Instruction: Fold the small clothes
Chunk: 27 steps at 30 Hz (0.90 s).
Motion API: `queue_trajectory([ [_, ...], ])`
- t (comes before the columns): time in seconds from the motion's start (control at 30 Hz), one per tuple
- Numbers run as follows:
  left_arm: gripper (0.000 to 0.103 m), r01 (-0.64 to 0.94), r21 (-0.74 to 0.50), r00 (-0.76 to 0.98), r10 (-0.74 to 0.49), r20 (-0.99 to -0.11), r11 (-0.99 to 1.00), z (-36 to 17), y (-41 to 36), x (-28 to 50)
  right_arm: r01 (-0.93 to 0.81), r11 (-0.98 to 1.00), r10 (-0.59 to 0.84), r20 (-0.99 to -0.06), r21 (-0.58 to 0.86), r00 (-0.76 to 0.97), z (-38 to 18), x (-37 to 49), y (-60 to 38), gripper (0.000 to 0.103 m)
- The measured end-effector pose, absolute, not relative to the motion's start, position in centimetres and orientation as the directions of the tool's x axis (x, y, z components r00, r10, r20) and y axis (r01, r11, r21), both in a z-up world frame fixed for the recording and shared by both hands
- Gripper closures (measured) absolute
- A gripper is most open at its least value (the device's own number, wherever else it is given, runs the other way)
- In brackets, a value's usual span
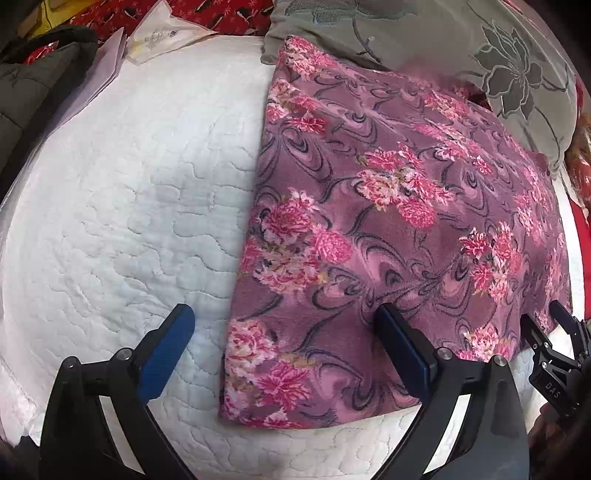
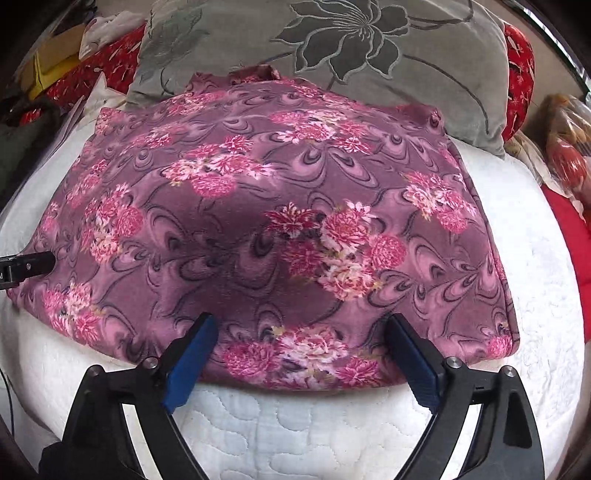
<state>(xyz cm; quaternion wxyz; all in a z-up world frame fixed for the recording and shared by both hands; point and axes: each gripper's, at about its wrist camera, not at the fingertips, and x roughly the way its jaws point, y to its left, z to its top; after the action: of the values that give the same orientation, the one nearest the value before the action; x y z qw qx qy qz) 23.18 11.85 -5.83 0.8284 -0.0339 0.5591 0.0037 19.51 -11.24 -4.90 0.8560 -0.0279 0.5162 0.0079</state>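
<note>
So on my left wrist cam, the left gripper (image 1: 284, 332) has its jaws spread wide with nothing between them. One blue pad (image 1: 166, 354) sits over the white quilted mattress (image 1: 122, 206), and the other blue pad is over the near edge of the purple floral garment (image 1: 388, 206). The garment lies flat on the mattress and fills the right half of this view, with its straight left edge running away from me and its near left corner just between my fingers. At the far end it reaches a grey pillow with a flower pattern (image 1: 498, 55). Far left I can see a dark jacket (image 1: 33, 74) and some clear plastic packaging (image 1: 162, 33) by the mattress edge, with red patterned fabric (image 1: 229, 14) behind those. The right gripper (image 1: 546, 332) pokes in at the lower right, near the garment's near right corner. Over on the right wrist cam, the right gripper (image 2: 299, 332) is also wide open and holding nothing, both blue pads hovering right at the garment's (image 2: 295, 192) near hem. From here the garment looks like a tidy folded rectangle lying across the mattress (image 2: 295, 424), its far end against the grey pillow (image 2: 332, 48). The tip of the left gripper (image 2: 33, 264) shows at the left edge, over the garment's left side. Can't tell if it's touching the cloth.
</note>
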Motion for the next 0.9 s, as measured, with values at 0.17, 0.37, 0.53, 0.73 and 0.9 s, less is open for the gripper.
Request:
queue_trajectory([
  [0.17, 0.004, -0.039, -0.044, 0.377, -0.027, -0.926, 0.998, -5.9, 11.8, 23.1, -0.041, 0.998, -0.022, -0.883, -0.046, 0.468, -4.8, 19.5, -11.6, 0.008],
  [0.37, 0.004, -0.034, -0.114, 0.350, -0.095, -0.932, 0.993, -4.7, 13.1, 23.7, -0.046, 0.997, -0.036, -0.872, -0.068, 0.488, -3.5, 19.4, -10.3, 0.012],
  [0.53, 0.004, -0.139, -0.184, 0.366, -0.122, -0.923, 0.973, -2.6, 18.5, 26.3, -0.252, 0.963, 0.070, -0.821, -0.092, 0.567, -1.3, 18.0, -4.8, 0.012],
  [0.73, 0.004, -0.172, -0.204, 0.352, -0.133, -0.927, 0.964, -1.6, 22.5, 28.7, -0.511, 0.842, 0.181, -0.802, -0.174, 0.570, -1.9, 16.3, 4.2, 0.012],
  [0.9, 0.004, -0.153, -0.235, 0.300, -0.182, -0.936, 0.960, -2.9, 23.2, 30.9, -0.576, 0.739, 0.178, -0.723, -0.349, 0.667, -3.3, 15.6, 10.7, 0.012],
])
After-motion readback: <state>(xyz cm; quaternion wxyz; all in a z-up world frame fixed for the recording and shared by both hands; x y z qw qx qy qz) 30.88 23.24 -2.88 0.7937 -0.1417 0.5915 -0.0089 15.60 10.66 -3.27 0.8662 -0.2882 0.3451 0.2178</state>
